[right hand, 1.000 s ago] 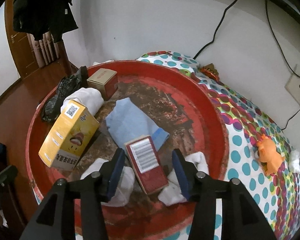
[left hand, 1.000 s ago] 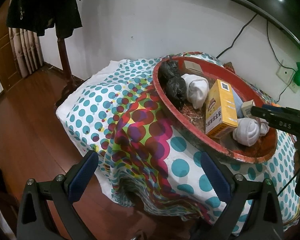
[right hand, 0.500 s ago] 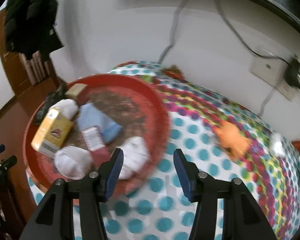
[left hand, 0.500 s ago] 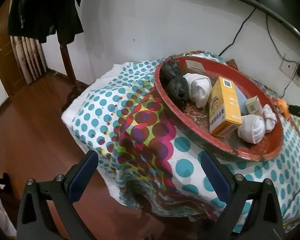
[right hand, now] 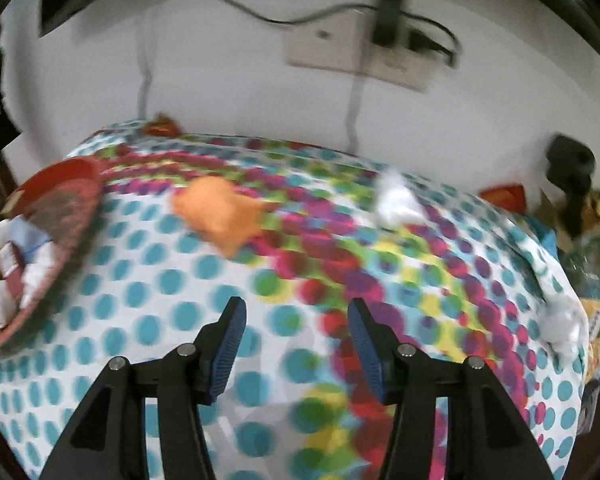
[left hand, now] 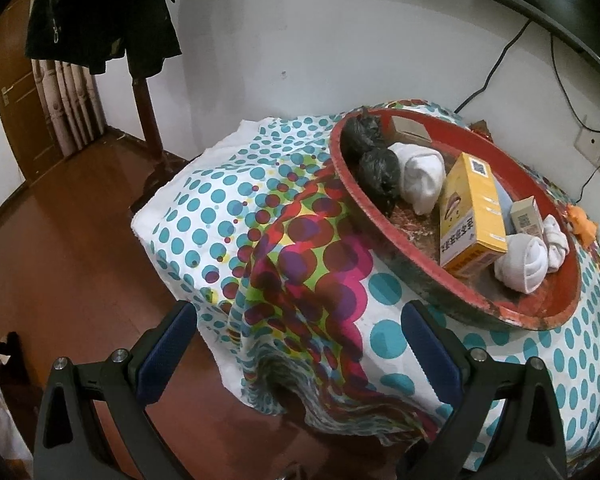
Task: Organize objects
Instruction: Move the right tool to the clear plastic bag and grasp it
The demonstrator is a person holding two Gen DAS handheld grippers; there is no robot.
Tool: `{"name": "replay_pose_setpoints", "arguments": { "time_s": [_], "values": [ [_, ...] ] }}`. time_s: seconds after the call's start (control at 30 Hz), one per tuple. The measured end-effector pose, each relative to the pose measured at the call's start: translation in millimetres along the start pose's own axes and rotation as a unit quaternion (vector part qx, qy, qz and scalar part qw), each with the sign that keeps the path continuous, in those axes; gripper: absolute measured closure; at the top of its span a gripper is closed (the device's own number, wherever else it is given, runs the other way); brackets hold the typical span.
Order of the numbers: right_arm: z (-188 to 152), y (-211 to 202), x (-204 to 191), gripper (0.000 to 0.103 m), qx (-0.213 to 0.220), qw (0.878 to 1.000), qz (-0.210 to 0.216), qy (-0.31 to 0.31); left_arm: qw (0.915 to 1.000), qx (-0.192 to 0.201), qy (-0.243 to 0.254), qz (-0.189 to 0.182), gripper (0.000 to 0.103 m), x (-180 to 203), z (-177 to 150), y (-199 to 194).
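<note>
Polka-dot cloth covered the bench [right hand: 140,320], where the right gripper [right hand: 296,340], spread and empty, faced the orange toy [right hand: 220,212] beyond, seemingly soft and light, best pinched across its middle.

Home bedrm: dotted bedsheet [left hand: 204,216], coat rack [left hand: 148,120], wood floor [left hand: 60,240].

Dark coat [left hand: 100,12] on stand, wall socket [right hand: 364,60] w/ plug, wood floor [left hand: 60,248]
</note>
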State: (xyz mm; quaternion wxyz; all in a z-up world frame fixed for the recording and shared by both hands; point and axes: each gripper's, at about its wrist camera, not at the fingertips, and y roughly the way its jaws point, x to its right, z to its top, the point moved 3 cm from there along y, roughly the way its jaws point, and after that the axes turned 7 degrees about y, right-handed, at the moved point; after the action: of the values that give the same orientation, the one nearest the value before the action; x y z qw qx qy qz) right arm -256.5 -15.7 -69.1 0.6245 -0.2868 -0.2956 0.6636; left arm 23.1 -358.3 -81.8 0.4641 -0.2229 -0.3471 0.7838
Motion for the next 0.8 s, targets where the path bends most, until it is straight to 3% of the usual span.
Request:
{"name": "replay_pose_setpoints", "arguments": {
  "time_s": [0.2,0.47,0.67,0.8],
  "values": [
    [18.8,30.1,39.3,0.049,0.0,0.999,-0.026,0.025,1.0,-0.009,0.0,0.003,0.001,0.2,-3.0,6.3],
    [70.6,78.5,69.8,0.049,0.001,0.998,-0.017,0.057,0.9993,-0.013,-0.022,0.027,0.001,-10.1,-5.7,10.7],
    [94.1,116.2,75.4,0.048,-0.008,0.998,-0.029,0.057,0.9971,-0.052,-0.048,0.028,0.001,-22.5,-12.5,23.2],
    [97.5,126.7,74.6,0.049,-0.014,0.998,-0.029,0.048,0.9962,-0.057,-0.049,0.044,0.001,-27.1,-12.3,22.1]
  ]
}}
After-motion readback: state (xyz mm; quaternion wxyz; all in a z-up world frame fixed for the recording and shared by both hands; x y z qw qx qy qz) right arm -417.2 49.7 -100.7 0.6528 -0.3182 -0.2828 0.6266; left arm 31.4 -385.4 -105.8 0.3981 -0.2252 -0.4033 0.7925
